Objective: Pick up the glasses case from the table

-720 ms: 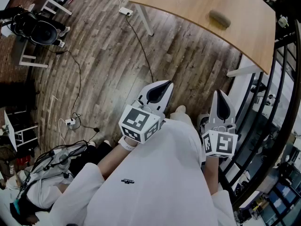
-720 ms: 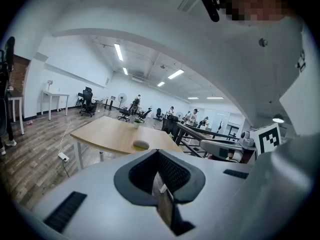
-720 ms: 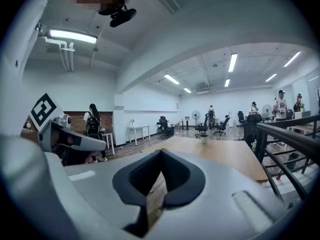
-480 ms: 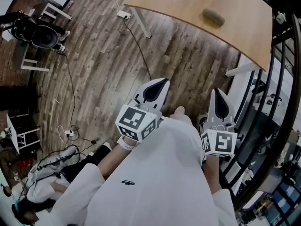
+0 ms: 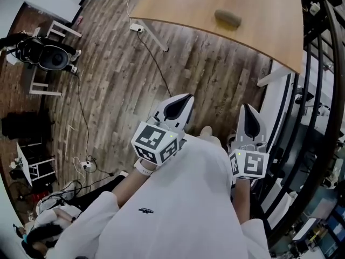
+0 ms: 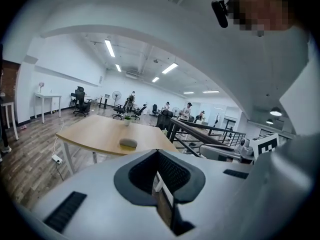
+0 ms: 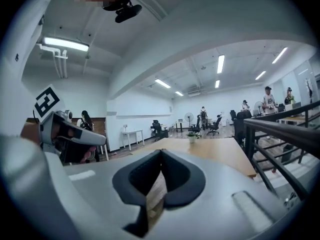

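head view: case (image 5: 227, 18) lies on the worktop (image 5: 178, 7), well apart from both grippers. left gripper (image 5: 186, 98) and right gripper (image 5: 247, 109) are near the person's torso (image 5: 183, 209), above the floor (image 5: 124, 74). both sets of fingers are clenched, nothing between them.

Closed tongs (image 7: 160, 153), wooden table (image 7: 215, 151) beyond

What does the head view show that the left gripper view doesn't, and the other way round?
Only the head view: a black device on a white stand and a tangle of cables on the floor at lower left. Only the left gripper view: ceiling lights, office chairs and a potted plant. Both: the table, the glasses case lying on it untouched, and the railing.
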